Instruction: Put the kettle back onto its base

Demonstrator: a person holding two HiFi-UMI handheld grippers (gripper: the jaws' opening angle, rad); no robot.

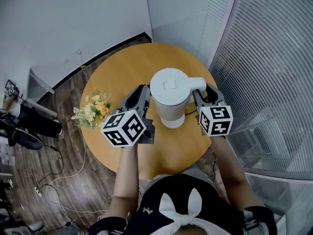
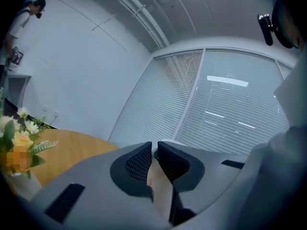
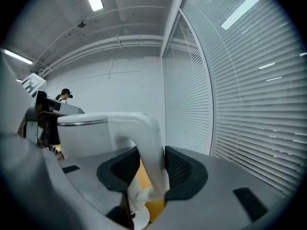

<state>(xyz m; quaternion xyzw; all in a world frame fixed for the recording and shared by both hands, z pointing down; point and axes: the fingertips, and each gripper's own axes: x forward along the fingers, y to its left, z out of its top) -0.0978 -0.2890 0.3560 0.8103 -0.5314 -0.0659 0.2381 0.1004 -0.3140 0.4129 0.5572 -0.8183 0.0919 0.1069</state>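
Observation:
A white electric kettle (image 1: 170, 89) stands upright over the middle of the round wooden table (image 1: 117, 72), its handle (image 1: 198, 83) pointing right. My right gripper (image 1: 199, 94) is shut on that handle (image 3: 148, 147), its dark pads pressing both sides. The white round base (image 3: 139, 220) shows low between the jaws, under the kettle body (image 3: 91, 133); I cannot tell whether the kettle rests on it. My left gripper (image 1: 142, 89) hovers close beside the kettle's left side, apart from it. Its jaws (image 2: 154, 150) are shut to a thin slit, and the kettle's wall (image 2: 288, 128) fills its view's right edge.
A small bunch of flowers (image 1: 92, 110) stands at the table's left rim. A window wall with blinds (image 1: 274, 58) runs close along the right. Cables (image 1: 63, 175) lie on the dark wood floor at the left. A person (image 2: 21, 18) stands far off by the wall.

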